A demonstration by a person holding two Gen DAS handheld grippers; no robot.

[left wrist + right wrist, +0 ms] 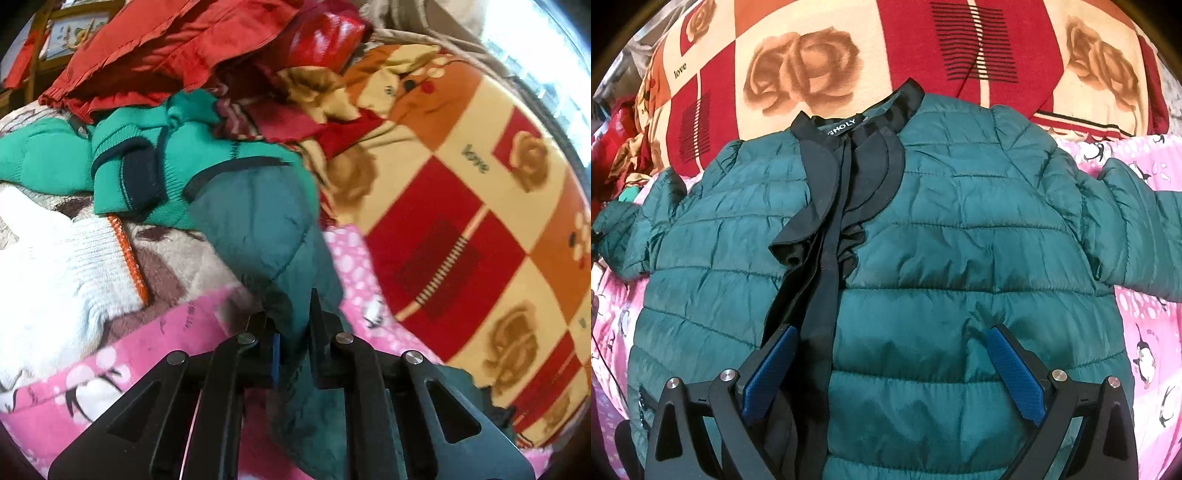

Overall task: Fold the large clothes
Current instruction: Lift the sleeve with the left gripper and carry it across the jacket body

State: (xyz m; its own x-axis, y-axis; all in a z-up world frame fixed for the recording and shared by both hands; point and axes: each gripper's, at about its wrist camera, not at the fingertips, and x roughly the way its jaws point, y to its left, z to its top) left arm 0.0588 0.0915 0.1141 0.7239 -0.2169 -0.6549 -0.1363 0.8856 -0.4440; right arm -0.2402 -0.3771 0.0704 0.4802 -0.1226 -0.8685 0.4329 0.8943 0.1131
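In the left wrist view, the left tool sits at the bottom centre of the frame with its black fingers drawn together on a fold of the dark green quilted jacket; the cloth runs up from between the fingers toward the middle of the frame. Left of it lies a white knitted garment with an orange edge, and above that a bright green knit piece. Red clothes are heaped across the top. A red, orange and cream checked blanket fills the right side, and a pink printed sheet shows beneath.

In the right wrist view, the jacket lies spread flat, front up, filling the middle of the frame, its black collar toward the top and a sleeve reaching to each side. The right tool is at the bottom with its blue-padded fingers wide apart over the jacket's lower front, gripping nothing. The checked blanket lies across the top, the pink sheet at both sides.
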